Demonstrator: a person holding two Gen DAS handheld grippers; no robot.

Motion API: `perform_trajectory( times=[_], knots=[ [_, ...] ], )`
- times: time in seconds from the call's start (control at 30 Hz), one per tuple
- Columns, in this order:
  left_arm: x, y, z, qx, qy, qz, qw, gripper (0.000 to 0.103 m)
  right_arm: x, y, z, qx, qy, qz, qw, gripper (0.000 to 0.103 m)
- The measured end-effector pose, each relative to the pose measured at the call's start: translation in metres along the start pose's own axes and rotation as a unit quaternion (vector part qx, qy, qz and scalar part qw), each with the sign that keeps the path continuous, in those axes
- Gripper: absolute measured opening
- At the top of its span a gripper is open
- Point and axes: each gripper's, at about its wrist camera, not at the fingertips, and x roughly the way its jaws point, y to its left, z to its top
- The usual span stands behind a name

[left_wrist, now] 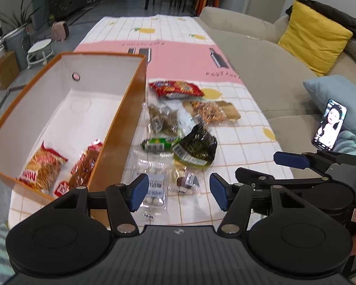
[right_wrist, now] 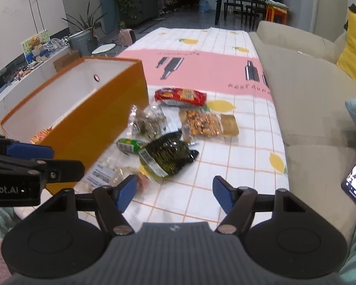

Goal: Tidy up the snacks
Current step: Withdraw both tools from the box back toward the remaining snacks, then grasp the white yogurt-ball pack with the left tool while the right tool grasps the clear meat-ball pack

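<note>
Both the left hand-held gripper [left_wrist: 175,191] and right hand-held gripper [right_wrist: 174,193] were held wide open and empty above snack packets [left_wrist: 182,130] scattered on the surface [left_wrist: 249,123], beside an orange box [left_wrist: 121,118] where two red packets [left_wrist: 59,166] were seen.

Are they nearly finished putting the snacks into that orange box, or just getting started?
Early on, it seems. Two red snack packs already lie inside the orange box. Nothing is in hand: the left gripper and right gripper are both open and empty. Left on the tablecloth: the red cracker bag, a dark green pack and several clear packets.
</note>
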Motion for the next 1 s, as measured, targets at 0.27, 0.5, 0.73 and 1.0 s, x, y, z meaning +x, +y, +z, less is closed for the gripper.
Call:
perform_trajectory(
  times=[0.27, 0.5, 0.73, 1.0],
  knots=[
    [0.029, -0.004, -0.003, 0.024, 0.032, 0.003, 0.9992, 0.07, 0.023, -0.009, -0.001, 0.003, 0.015, 0.013, 1.0, 0.068],
    [0.058, -0.004, -0.008, 0.049, 0.056, 0.024, 0.9969, 0.07, 0.04, -0.02, 0.003, 0.036, 0.039, 0.033, 0.998, 0.057],
    [0.07, -0.008, -0.017, 0.081, 0.069, 0.052, 0.993, 0.07, 0.065, -0.007, 0.011, 0.074, 0.071, 0.098, 0.99, 0.057],
    [0.085, 0.0, -0.016, 0.057, 0.081, 0.067, 0.9928, 0.07, 0.095, 0.01, 0.016, 0.079, 0.111, 0.12, 0.983, 0.057]
  ],
)
